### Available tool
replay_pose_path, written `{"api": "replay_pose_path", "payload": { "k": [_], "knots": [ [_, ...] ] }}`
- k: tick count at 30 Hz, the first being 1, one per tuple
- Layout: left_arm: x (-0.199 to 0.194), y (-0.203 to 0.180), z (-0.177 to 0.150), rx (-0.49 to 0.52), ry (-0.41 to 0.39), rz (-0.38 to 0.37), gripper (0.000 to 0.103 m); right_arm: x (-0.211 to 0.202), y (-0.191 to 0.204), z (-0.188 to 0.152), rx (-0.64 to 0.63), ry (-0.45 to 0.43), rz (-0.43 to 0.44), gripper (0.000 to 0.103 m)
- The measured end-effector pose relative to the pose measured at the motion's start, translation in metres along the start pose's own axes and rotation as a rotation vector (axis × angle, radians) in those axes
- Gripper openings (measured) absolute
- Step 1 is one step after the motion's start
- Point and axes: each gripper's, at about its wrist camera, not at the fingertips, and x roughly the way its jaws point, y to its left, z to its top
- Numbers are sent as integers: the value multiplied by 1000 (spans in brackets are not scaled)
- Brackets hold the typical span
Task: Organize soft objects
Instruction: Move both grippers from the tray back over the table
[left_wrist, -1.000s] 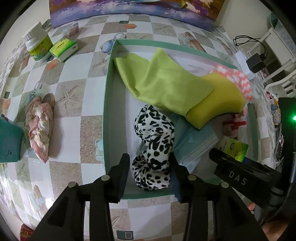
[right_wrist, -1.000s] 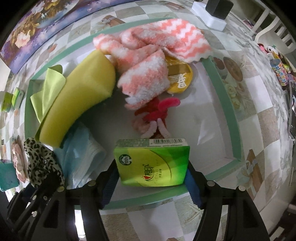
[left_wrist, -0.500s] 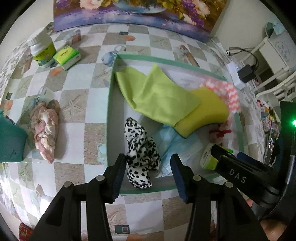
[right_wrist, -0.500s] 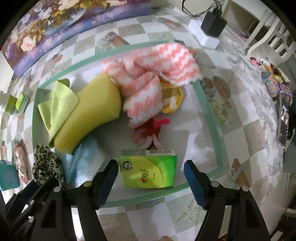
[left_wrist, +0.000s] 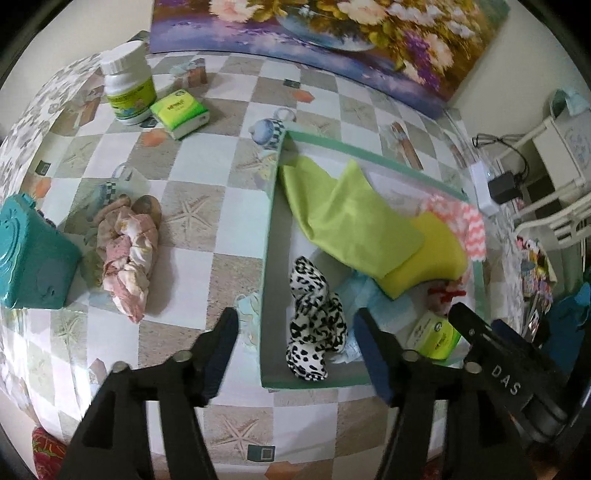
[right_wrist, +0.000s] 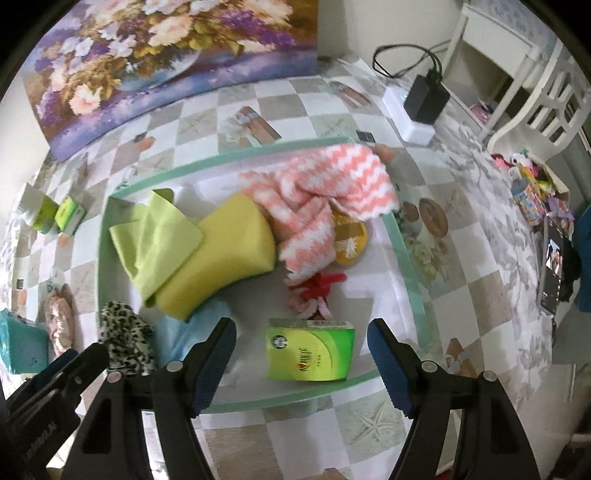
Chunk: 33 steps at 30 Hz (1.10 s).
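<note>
pale blue cloth (left_wrist: 364, 291) mostly hidden under yellow cloth (left_wrist: 424, 266), teal box (left_wrist: 31, 258) cut off

The pink-and-white zigzag cloth (right_wrist: 332, 184) looked fluffy and thick-piled; the lime cloth (left_wrist: 347, 214) and yellow cloth (right_wrist: 225, 254) lay smooth and matt. The spotted black-and-white piece (left_wrist: 314, 325) seemed plush. The green tissue pack (right_wrist: 310, 350) wore glossy plastic film. The checked table covering (left_wrist: 207, 177) shone faintly, like wipeable vinyl, and the tray rim (right_wrist: 295, 398) looked matt
</note>
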Motion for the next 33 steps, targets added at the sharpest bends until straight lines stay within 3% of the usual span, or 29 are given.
{"api": "replay_pose_path", "payload": {
  "k": [9,12,13,15,33],
  "knots": [
    [-4,35,10,-93,-23,63,78,7,16,0,-73,-23,8,80],
    [-6,48,13,-130,-27,69,80,8,21,-1,-86,-30,1,89],
    [-6,51,14,-141,-28,73,84,7,21,-1,-85,-34,-4,97],
    [-7,59,15,-165,-33,85,91,6,21,-1,-81,-44,-7,103],
    [-13,104,21,-281,-65,130,93,5,32,-2,-113,-59,7,103]
  ]
}}
